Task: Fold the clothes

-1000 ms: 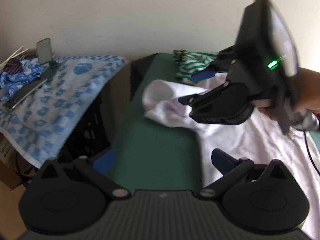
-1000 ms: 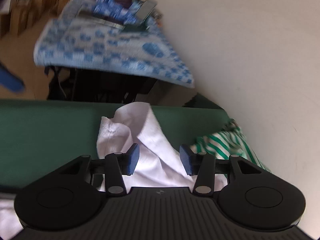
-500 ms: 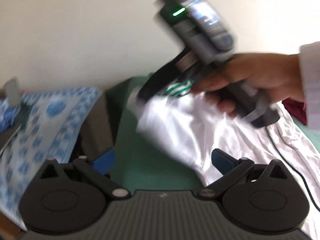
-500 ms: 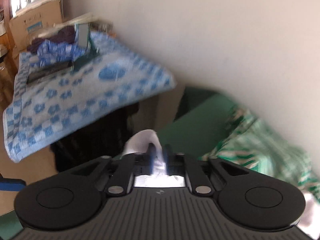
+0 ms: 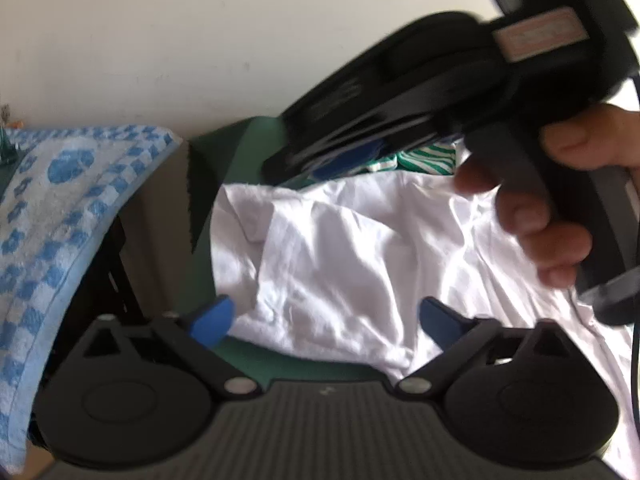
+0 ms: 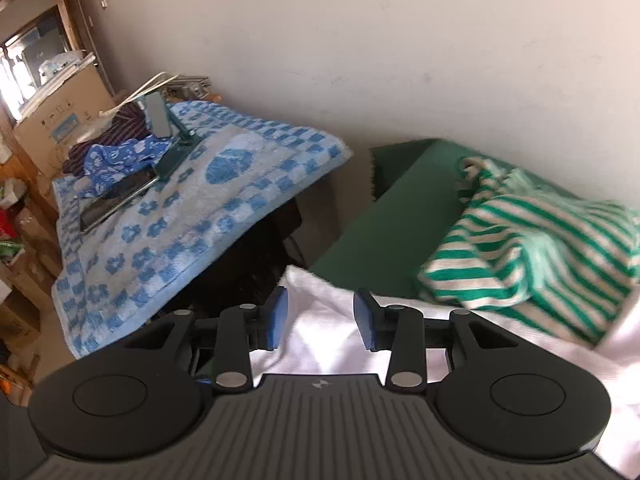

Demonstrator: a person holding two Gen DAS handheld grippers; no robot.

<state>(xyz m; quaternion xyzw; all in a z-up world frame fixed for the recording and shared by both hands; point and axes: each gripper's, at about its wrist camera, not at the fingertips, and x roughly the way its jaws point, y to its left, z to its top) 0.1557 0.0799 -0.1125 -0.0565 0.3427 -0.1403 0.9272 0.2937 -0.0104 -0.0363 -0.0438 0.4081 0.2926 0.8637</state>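
left fingers [image 5: 324, 320] spread over my white shirt [image 5: 340, 264] | right fingers [image 6: 320, 318] apart, holding nothing | striped garment [image 6: 532, 256] at desk [image 6: 380, 220] far edge

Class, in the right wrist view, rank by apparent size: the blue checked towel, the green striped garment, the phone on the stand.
1. blue checked towel
2. green striped garment, which lies nearer the camera yet looks smaller
3. phone on the stand

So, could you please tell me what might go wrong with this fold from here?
1. The white shirt lies bunched and creased, so a fold could lock wrinkles in.
2. Its corner sits at the edge of the green table and could slide off.
3. The striped garment rests against the shirt, so the open right gripper may snag it.
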